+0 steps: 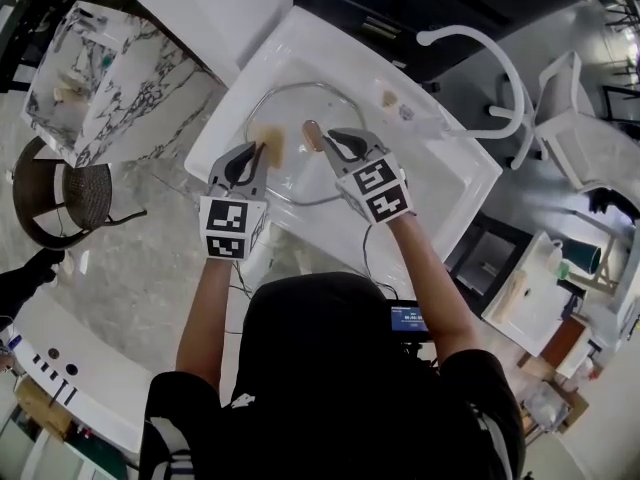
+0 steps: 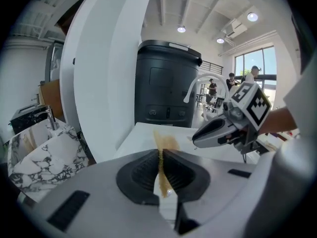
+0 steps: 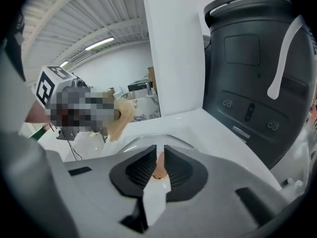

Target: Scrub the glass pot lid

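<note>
Grippers both clamped: left gripper [image 1: 262,154] nips a tan sponge [image 1: 271,140]; right gripper [image 1: 322,140] pinches the knob [image 1: 312,133] of the glass pot lid [image 1: 300,178], inside the white sink [image 1: 440,183], frame centre. Sponge sits just left of knob.

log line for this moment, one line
left gripper: shut on sponge | right gripper: shut on lid knob | glass lid: over sink

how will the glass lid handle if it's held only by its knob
Probably rigid but breakable: the glass lid is clear, in a hard white sink. Held just at the small knob by the right tongs, it may swing or tilt.
</note>
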